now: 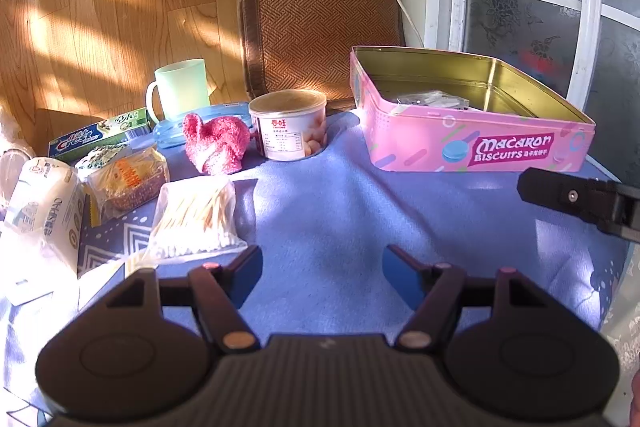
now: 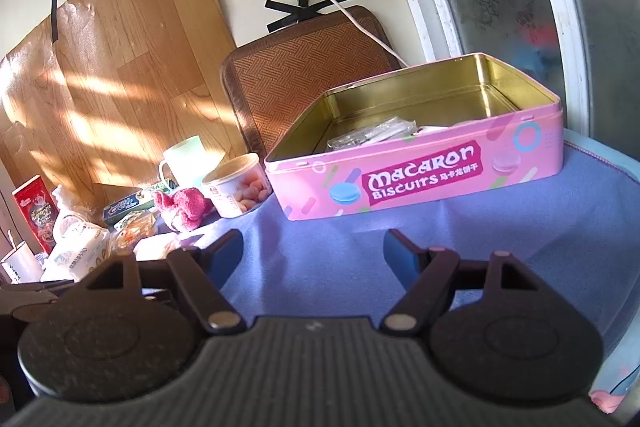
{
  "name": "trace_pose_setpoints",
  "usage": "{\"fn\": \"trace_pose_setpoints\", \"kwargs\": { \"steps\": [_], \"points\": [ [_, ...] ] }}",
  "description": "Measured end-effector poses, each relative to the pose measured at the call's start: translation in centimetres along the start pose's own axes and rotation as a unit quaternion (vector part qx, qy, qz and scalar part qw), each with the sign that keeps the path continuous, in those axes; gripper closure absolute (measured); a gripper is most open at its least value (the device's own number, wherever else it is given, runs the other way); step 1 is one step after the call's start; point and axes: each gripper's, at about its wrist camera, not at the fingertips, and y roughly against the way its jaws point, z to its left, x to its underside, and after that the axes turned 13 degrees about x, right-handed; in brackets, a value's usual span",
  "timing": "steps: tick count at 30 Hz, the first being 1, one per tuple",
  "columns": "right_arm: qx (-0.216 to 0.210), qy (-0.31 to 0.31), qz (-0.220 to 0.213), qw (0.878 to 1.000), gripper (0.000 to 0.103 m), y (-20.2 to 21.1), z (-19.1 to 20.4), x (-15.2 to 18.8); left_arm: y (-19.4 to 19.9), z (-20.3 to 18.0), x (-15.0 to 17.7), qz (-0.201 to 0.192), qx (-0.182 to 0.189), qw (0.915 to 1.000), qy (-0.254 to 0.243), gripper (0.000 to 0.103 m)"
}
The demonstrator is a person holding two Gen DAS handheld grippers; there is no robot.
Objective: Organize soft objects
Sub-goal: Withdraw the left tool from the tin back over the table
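Both tools, left [image 1: 322, 269] and right [image 2: 314, 251], gape empty before a fuzzy pink sock [image 1: 216, 143] (crumpled, lumpy).

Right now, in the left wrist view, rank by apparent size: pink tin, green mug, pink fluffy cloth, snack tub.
1. pink tin
2. pink fluffy cloth, snack tub, green mug: too alike, and the mug sits farther back.

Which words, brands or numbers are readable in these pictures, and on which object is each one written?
"Macaron Biscuits": front wall of the pink tin, with small Chinese characters beside it, too small to read.
"Crest": green toothpaste box; the rest of its print is blurred.
"SPAO", partly legible: white tissue pack.
Round can: red Chinese characters and a nutrition table, too small to read.
Red box and orange label on the snack bag: blurred.
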Motion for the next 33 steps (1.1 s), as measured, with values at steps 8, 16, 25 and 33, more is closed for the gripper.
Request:
{"fn": "trace_pose_setpoints", "kwargs": {
  "steps": [8, 16, 25, 33],
  "points": [
    [0.005, 0.0, -0.011, 1.0, 0.024, 0.4, 0.2, 0.0, 0.4, 0.0, 0.2, -0.004, 0.006, 1.0, -0.002, 0.032],
    [0.009, -0.004, -0.021, 1.0, 0.024, 0.6, 0.2, -0.1, 0.8, -0.1, 0.3, -0.008, 0.011, 0.9999, -0.006, 0.032],
    [0.011, -0.007, -0.025, 1.0, 0.03, 0.7, 0.2, -0.1, 1.3, -0.5, 0.4, -0.016, 0.014, 0.9996, -0.016, 0.021],
    [0.011, -0.006, -0.021, 1.0, 0.03, 0.5, 0.3, 0.0, 1.6, -0.6, 0.6, -0.024, 0.014, 0.9993, -0.025, 0.01]
  ]
}}
